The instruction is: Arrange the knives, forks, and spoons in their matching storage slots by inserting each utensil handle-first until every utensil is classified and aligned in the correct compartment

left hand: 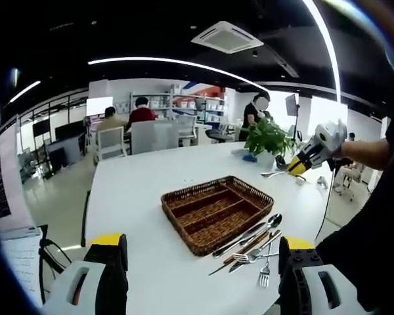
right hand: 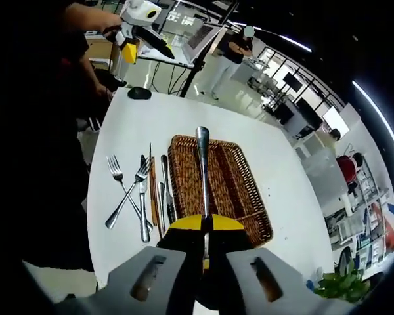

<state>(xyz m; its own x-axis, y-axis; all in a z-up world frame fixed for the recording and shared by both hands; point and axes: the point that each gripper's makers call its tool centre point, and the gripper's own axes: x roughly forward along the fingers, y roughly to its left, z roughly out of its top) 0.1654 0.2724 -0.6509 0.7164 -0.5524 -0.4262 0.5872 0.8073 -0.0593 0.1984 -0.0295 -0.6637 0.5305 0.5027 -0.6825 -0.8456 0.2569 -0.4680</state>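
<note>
A spoon (right hand: 203, 184) is held by the right gripper (right hand: 205, 230), its yellow-tipped fingers (right hand: 184, 224) clenched on the handle end. The shaft runs straight out from between them and the bowl lies at the far end, over the wicker tray (right hand: 249, 210). The spoon hangs above the tray, lined up with its long dividers; whether it touches anything cannot be told. In the left gripper view the right gripper (left hand: 302, 159) is seen raised well above the counter (left hand: 131, 190), beyond the tray.

Task progress, as judged: barely begun. The tray (left hand: 177, 200) shows long compartments, all seen bare in both views. Nothing has been slotted yet.

Left to sort: a loose group of cutlery (right hand: 144, 190) lying on the counter (right hand: 138, 125) just beside the tray's long edge. At least two forks (right hand: 118, 174), a knife (right hand: 165, 187) and other pieces are made out, some overlapping; an exact count cannot be given. In the left gripper view the same group (left hand: 253, 243) lies near the tray's near corner, one spoon bowl showing.

The left gripper (left hand: 203, 275) is held low at the counter edge, its fingers (left hand: 108, 252) released and wide apart, nothing between them.

A potted plant (left hand: 269, 138) stands at the counter's far side, well apart from the work.
</note>
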